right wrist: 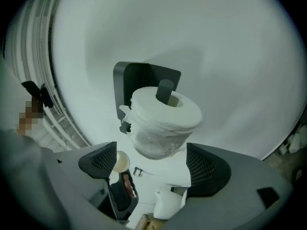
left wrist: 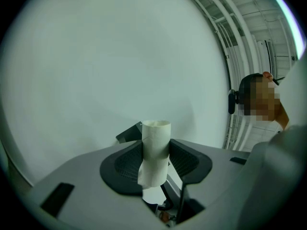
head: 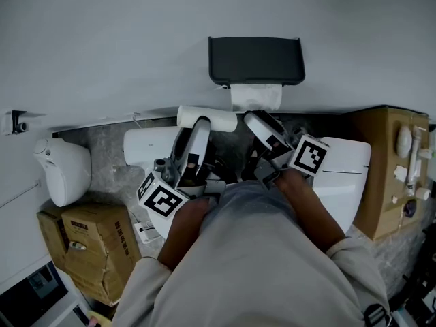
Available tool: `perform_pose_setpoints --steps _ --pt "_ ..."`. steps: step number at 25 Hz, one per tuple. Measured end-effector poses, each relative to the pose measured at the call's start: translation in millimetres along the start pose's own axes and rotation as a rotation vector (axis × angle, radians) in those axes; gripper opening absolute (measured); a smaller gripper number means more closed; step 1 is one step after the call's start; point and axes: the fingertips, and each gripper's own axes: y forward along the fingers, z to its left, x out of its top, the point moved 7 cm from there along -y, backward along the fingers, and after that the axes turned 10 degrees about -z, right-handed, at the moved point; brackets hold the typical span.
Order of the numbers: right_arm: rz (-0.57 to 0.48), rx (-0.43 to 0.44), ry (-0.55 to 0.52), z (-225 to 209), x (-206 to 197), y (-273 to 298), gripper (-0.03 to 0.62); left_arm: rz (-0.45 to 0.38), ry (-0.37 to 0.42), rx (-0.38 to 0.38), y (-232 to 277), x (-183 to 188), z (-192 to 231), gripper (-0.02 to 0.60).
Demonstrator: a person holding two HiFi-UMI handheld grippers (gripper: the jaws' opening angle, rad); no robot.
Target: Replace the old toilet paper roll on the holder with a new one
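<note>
Wall above and left of the holder (head: 255, 60): bare, free passage. Under the holder: new roll (right wrist: 165, 119) blocks; right tool (right wrist: 152, 164) jaws stand apart around it. Lower left: left tool (head: 199, 127) clamping old roll (head: 221, 120). Toilet (head: 344, 172) closes off below.

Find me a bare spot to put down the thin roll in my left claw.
The white toilet top is bare between the right claw and the brown cabinet, and again just left of the left claw. It is crowded between the claws under the holder; the cabinet is cluttered.
</note>
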Motion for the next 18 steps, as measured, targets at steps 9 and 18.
perform_pose_setpoints --steps 9,18 --pt "0.096 0.013 -0.188 21 -8 -25 0.211 -0.024 0.03 -0.029 2 2 -8 0.17" --pt "0.082 0.062 -0.414 47 4 -40 0.04 -0.039 0.082 -0.059 8 -1 -27 0.17"
